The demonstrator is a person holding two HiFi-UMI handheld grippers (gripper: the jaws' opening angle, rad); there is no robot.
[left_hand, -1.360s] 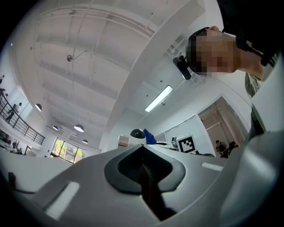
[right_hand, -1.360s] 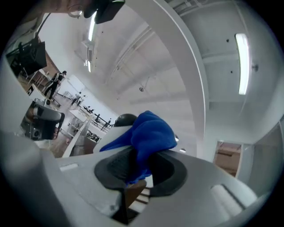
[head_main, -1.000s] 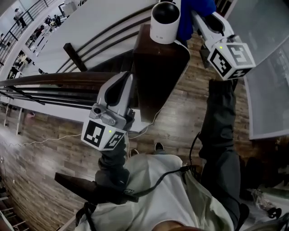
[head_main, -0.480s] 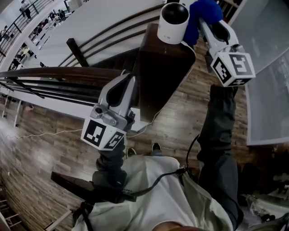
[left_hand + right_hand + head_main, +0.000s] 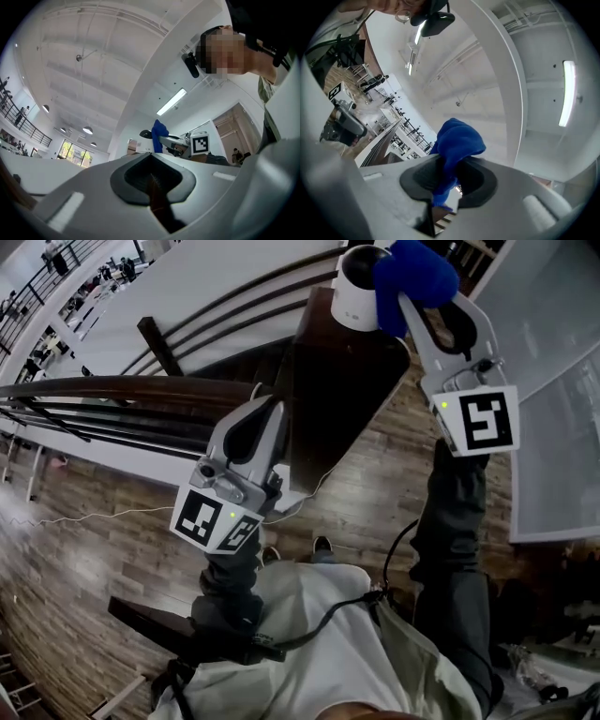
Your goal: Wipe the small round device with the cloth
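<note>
The small round device (image 5: pixel 354 289), white with a black dome, stands on top of a dark wooden post (image 5: pixel 328 399) at the head view's top. My right gripper (image 5: pixel 410 298) is shut on a blue cloth (image 5: pixel 415 276), which presses against the device's right side and covers part of the dome. In the right gripper view the cloth (image 5: pixel 457 140) bulges out between the jaws of my right gripper (image 5: pixel 445 187). My left gripper (image 5: pixel 265 413) hangs lower, beside the post, shut and with nothing in it. From the left gripper view (image 5: pixel 152 180) the cloth (image 5: pixel 158 136) shows far off.
A dark wooden handrail (image 5: pixel 112 390) runs left from the post, with a long drop behind it. A frosted glass panel (image 5: pixel 562 381) stands at the right. A thin white cable (image 5: pixel 309 498) hangs by the post over the wooden floor (image 5: pixel 375 493).
My right gripper has swung left with the blue cloth, from beside the device to against its dome. The left gripper has hardly moved.
</note>
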